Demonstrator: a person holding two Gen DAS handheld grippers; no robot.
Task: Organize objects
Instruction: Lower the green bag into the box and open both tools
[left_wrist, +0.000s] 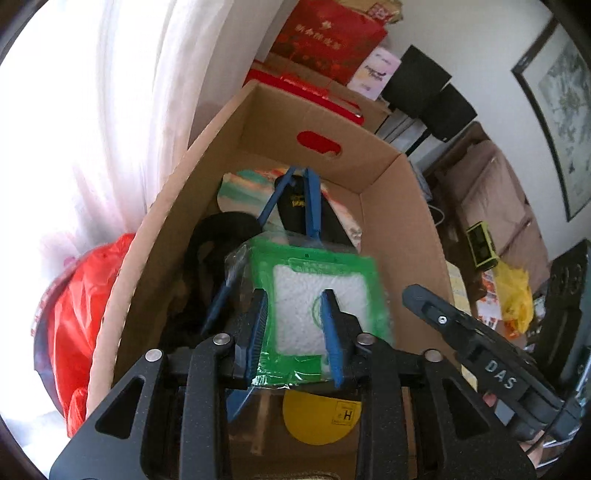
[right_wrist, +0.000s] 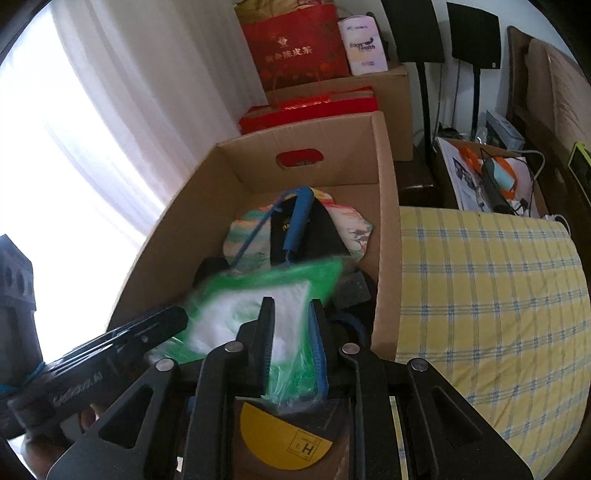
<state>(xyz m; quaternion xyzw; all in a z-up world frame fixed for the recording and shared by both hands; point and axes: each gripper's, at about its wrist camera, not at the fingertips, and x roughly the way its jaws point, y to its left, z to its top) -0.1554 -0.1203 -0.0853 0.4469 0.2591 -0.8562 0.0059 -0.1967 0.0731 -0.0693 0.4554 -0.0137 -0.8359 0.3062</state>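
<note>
- Left hand-held gripper (left_wrist: 295, 325): I see its fingers closed on the near part of a green packet (left_wrist: 314, 295), blue pads pressed against both sides of it.
- Right hand-held gripper (right_wrist: 291, 339): I see it clamped on the same green packet (right_wrist: 258, 306), gripping the near lower corner; its body also shows at the right of the left wrist view.
- Green packet: clear plastic wrap, green border, white padded centre. Held by both grippers above the open cardboard box (left_wrist: 388, 206), over its near half. Slightly blurred in the right wrist view.
- Cardboard box: brown, open top, a red-backed handle slot (left_wrist: 319, 142) in the far wall. I cannot tell what it stands on.
- Box contents: a round pastel-striped item (right_wrist: 251, 229) at the far end; a black object with yellow lettering (left_wrist: 295, 201) lying over it; a blue looped strap (right_wrist: 297, 218) rising above these; dark fabric (left_wrist: 207, 251) along the left wall.
- Yellow round label (right_wrist: 280, 432): below the right gripper, marked with an "H".
- Beside the box: a yellow checked cloth (right_wrist: 487, 295) on its right; a red plastic bag (left_wrist: 77, 317) on its left, by white curtains (left_wrist: 122, 110).
- Behind the box: a red gift bag (right_wrist: 295, 48) on stacked cartons.
</note>
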